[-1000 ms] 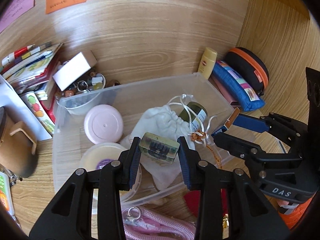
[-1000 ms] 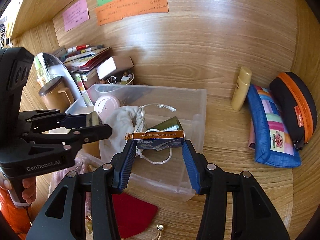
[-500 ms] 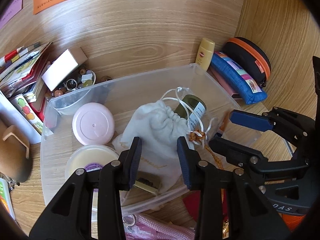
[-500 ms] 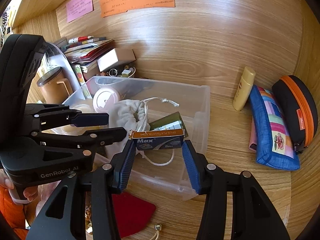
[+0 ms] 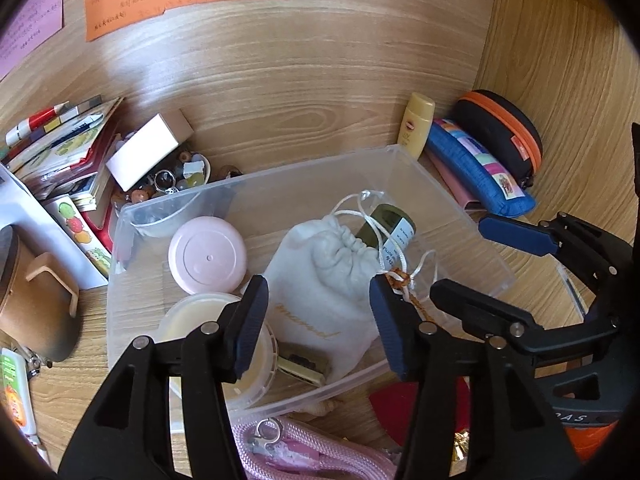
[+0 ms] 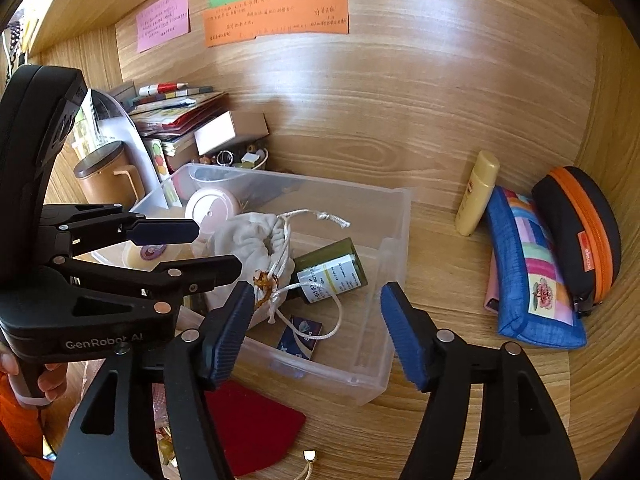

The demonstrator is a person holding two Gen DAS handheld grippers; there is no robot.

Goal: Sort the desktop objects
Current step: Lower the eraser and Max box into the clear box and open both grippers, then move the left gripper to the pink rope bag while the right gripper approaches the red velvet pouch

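Note:
A clear plastic bin (image 5: 320, 160) (image 6: 396, 216) sits on the wooden desk. It holds a white drawstring pouch (image 5: 320, 276) (image 6: 248, 236), a green bottle (image 5: 390, 222) (image 6: 332, 268), a pink round tin (image 5: 206, 254), a cream tub (image 5: 200, 312), a small green box (image 5: 300, 364) and a blue Max box (image 6: 300, 336). My left gripper (image 5: 316, 320) is open and empty above the bin's near side. My right gripper (image 6: 318, 330) is open and empty above the bin's near right corner.
A yellow bottle (image 6: 478, 194), a blue patchwork pouch (image 6: 532, 276) and a black-orange case (image 6: 580, 224) lie right of the bin. Books, a white box (image 5: 148, 148) and a bowl of trinkets stand behind left. A red pouch (image 6: 256, 428) and pink cord (image 5: 304, 452) lie in front.
The left gripper opened and dropped the small green box into the bin. The right gripper opened and the blue Max box fell into the bin. Both grippers widened.

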